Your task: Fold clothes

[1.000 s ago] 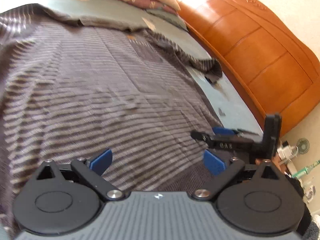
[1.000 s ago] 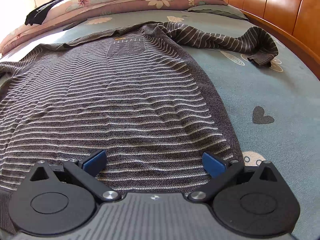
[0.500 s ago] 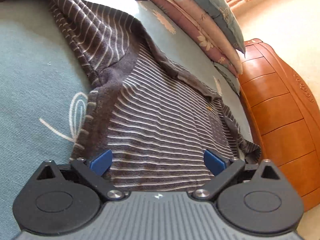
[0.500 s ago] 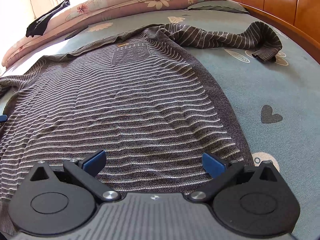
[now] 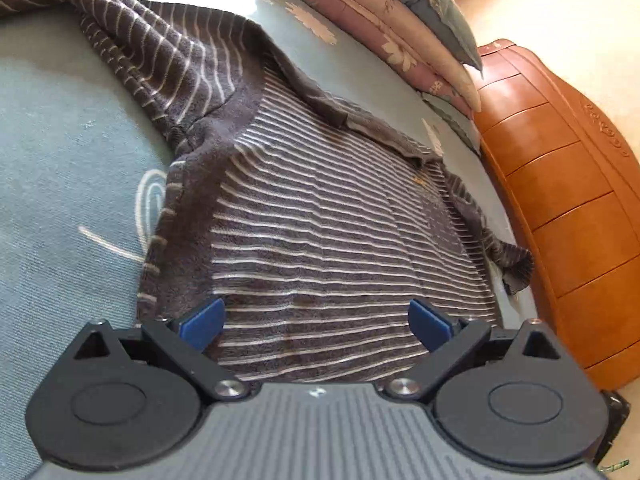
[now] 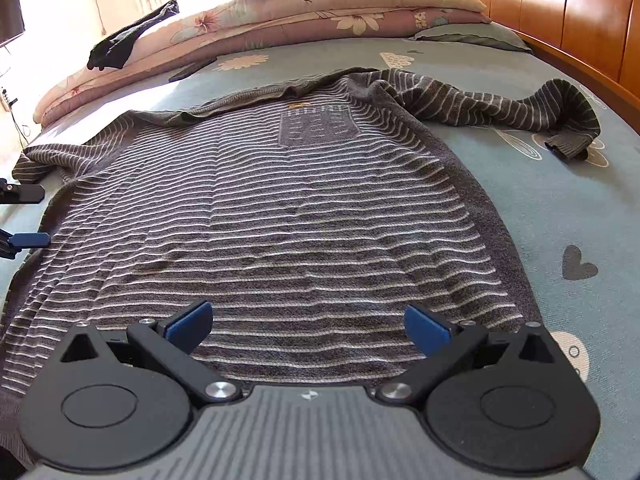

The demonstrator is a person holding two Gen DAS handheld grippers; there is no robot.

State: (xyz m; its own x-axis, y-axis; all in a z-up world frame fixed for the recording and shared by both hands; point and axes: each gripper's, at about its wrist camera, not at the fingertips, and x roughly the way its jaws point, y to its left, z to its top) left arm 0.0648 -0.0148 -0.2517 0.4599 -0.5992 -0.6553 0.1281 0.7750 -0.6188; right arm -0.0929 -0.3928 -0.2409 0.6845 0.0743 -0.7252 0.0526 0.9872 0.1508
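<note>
Two wide-spread blue pads frame the left wrist view: the left tongs (image 5: pixel 316 322) stand apart and grip nothing, held low over the hem end of a brown striped sweater (image 5: pixel 320 232). This sweater lies flat on the blue-green bed sheet (image 5: pixel 60 168), its body running from 6 o'clock up toward 1 o'clock. One sleeve (image 5: pixel 160 56) bunches off toward 11 o'clock, rumpled, and the other sleeve's cuff (image 5: pixel 516 268) curls at 3 o'clock near the orange wooden bed frame (image 5: pixel 568 184). Folded quilts (image 5: pixel 400 12) with flower prints are stacked at 1 o'clock beyond the collar. A white swirl printed on the sheet shows at 9 o'clock, just beside the sweater's side seam.

From the right wrist view, the right tongs (image 6: pixel 308 324) are likewise parted wide and empty, poised above the sweater's (image 6: pixel 300 208) bottom edge at 6 o'clock. The garment spreads face up across the middle of the bed, with a grey chest patch (image 6: pixel 318 128) at 12 o'clock. Its far sleeve (image 6: pixel 500 108) trails toward 2 o'clock and ends in a folded-back cuff on the sheet (image 6: pixel 560 208). The left tongs (image 6: pixel 24 216) reach in at 9 o'clock, at the sweater's side edge, their tips apart. Stacked quilts (image 6: pixel 320 12) and a blue pillow sit at 12 o'clock, with a dark garment (image 6: pixel 128 38) draped over them at 11 o'clock. Part of the wooden headboard (image 6: pixel 568 16) fills 1 o'clock.
</note>
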